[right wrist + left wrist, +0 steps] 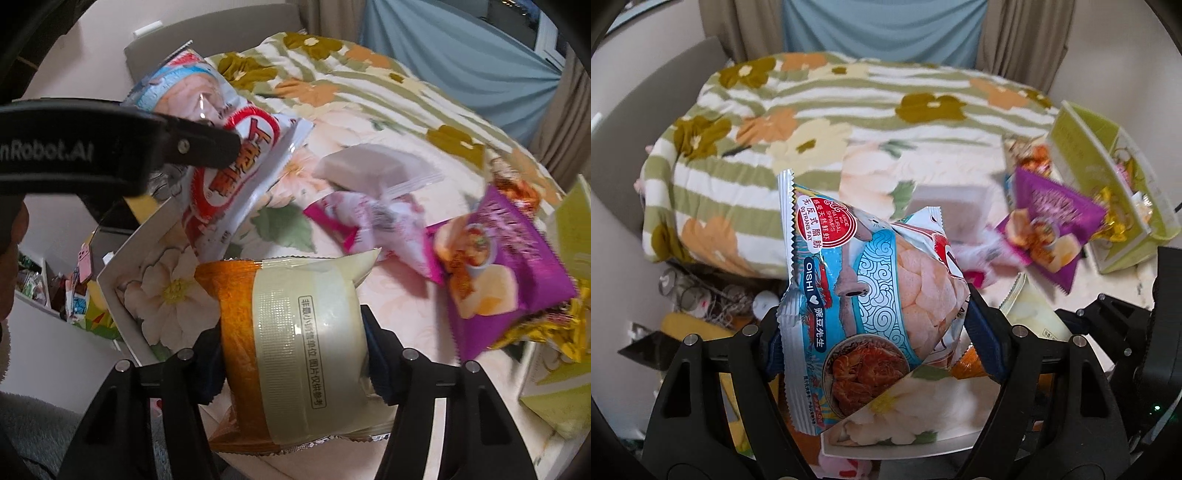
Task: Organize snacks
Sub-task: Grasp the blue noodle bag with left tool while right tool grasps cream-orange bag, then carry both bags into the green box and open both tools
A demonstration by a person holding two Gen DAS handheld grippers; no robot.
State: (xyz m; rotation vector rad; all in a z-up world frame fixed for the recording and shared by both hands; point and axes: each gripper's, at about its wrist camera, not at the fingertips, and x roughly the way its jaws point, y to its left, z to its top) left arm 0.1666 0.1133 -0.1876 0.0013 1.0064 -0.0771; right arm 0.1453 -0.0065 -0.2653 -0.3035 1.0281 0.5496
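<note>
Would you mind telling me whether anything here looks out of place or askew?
Yes: the green box lies tipped on the floral surface, with gold-wrapped sweets spilling from its open side and a purple chip bag askew against it. Otherwise each gripper simply holds one snack bag.

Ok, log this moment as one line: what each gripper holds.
left gripper: shut on blue shrimp-chip bag | right gripper: shut on orange-and-cream packet | purple chip bag: loose on table
</note>
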